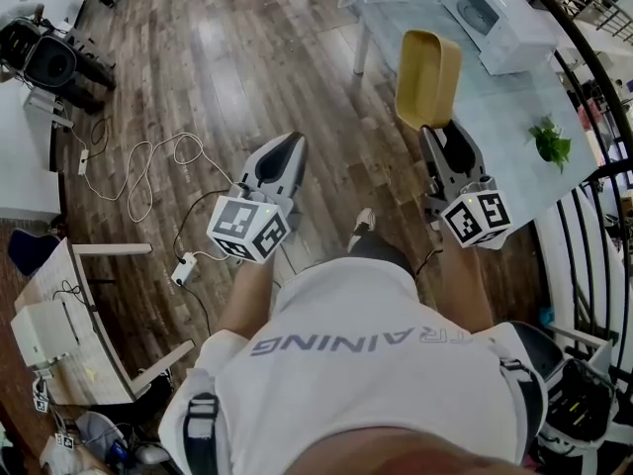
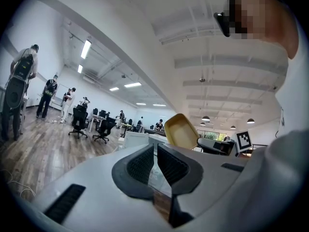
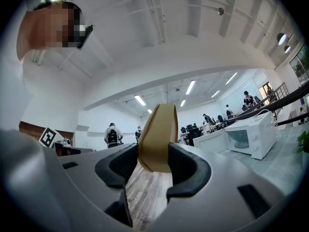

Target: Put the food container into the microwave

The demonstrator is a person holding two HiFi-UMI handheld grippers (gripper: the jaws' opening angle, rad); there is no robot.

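Note:
A tan, shallow food container [image 1: 427, 77] is held on edge, above the near edge of the glass table [image 1: 499, 117], with my right gripper [image 1: 440, 130] shut on its lower rim. In the right gripper view the container [image 3: 159, 134] stands up between the dark pads of the right gripper [image 3: 155, 159]. The white microwave [image 1: 499, 13] sits at the far end of the table, and its front [image 3: 251, 139] shows at right, off to the side. My left gripper [image 1: 290, 144] hangs over the wood floor, shut and holding nothing [image 2: 155, 151]. The container [image 2: 181, 131] shows to its right.
A small green plant [image 1: 550, 142] stands on the table near a black railing [image 1: 593, 117]. Cables [image 1: 138, 166] and a power strip [image 1: 183, 268] lie on the floor at left. A wooden side table [image 1: 89, 334] is at lower left. People and office chairs [image 2: 79, 122] are far off.

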